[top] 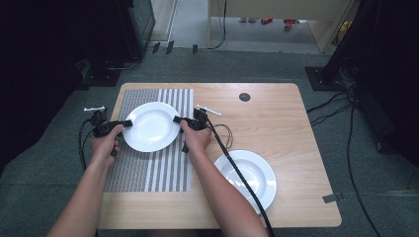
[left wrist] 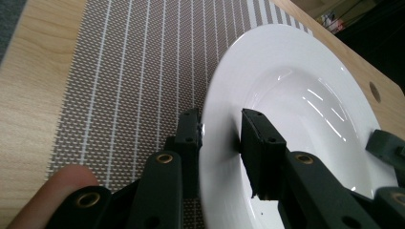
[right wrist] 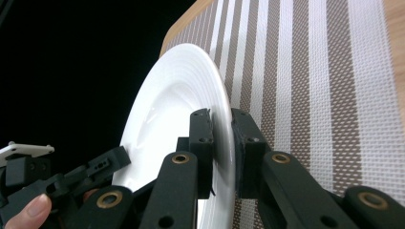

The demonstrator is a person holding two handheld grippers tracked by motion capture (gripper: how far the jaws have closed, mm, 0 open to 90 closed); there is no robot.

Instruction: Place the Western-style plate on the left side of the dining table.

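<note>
Black jaws rise closest to us in both gripper views, and between each pair sits the rim of the same white plate (top: 150, 126). We hold the left gripper (left wrist: 220, 125) clamped on the plate's near-left rim, one jaw under the rim against the mat side, the other on the glossy upper face. Our right gripper (right wrist: 222, 125) pinches the opposite rim just as tightly, its two jaws pressed flat on either side of the thin edge. So the plate hangs between the two tools, gripped at both ends — in the high view it sits over the striped placemat (top: 163, 168), left gripper (top: 126, 123) at its left edge and right gripper (top: 179, 120) at its right.

We see a round, deep plate with a wide flat rim and a sunken bowl, smooth glazed ceramic that throws back bright streaks of light; faint concentric rings show on its underside in the right gripper view. Beneath it the placemat (left wrist: 129, 71) is a coarse woven mesh, brown-grey with white stripes — thin lines on one half, broad bands on the other. It lies on a pale wooden table (top: 276, 118) with rounded corners and a small dark hole beyond the mat. To the right of the placemat, a second white plate (top: 257, 170) of the same shape rests on bare wood, with the right gripper's black cable crossing over it.
</note>
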